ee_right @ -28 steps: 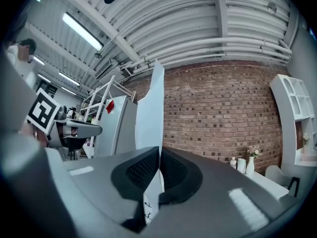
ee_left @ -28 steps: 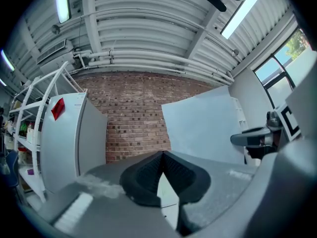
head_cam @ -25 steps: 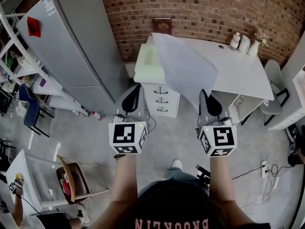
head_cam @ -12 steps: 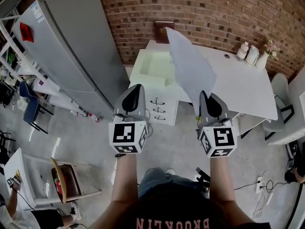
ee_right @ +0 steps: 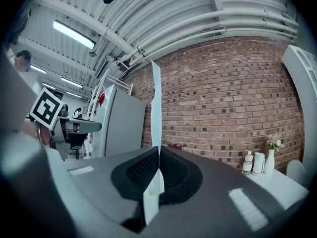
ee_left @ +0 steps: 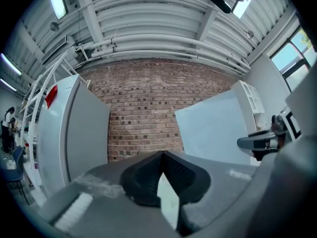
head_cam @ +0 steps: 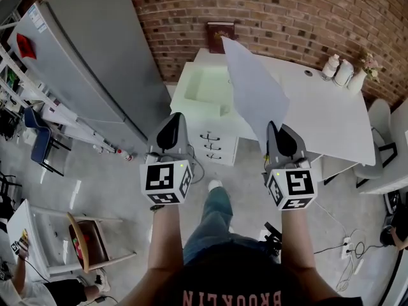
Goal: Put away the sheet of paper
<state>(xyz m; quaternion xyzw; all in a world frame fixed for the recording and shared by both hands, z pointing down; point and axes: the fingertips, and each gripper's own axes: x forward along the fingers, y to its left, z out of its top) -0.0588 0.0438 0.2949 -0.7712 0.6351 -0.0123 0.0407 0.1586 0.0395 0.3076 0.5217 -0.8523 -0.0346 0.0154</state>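
The white sheet of paper (head_cam: 252, 88) stands upright on its edge, and my right gripper (head_cam: 274, 126) is shut on its lower corner. In the right gripper view the sheet (ee_right: 156, 108) runs edge-on up from between the closed pads of that gripper (ee_right: 158, 148). My left gripper (head_cam: 173, 116) hangs level beside it, apart from the paper, its tips (ee_left: 162, 153) meeting with nothing sticking out past them. From the left gripper view the sheet (ee_left: 213, 130) shows flat-on at the right. Both grippers point toward the brick wall.
A white desk (head_cam: 325, 107) stands against the brick wall, with bottles and a small vase (head_cam: 344, 72) at its far right. A white drawer cabinet (head_cam: 220, 145) carries a pale open tray (head_cam: 204, 91). A tall grey fridge (head_cam: 95, 56) is at the left; chairs and floor cables lie around.
Both grippers and the paper have moved toward the desk and cabinet, which now sit closer. The person's leg has stepped forward. The grip on the sheet is unchanged.
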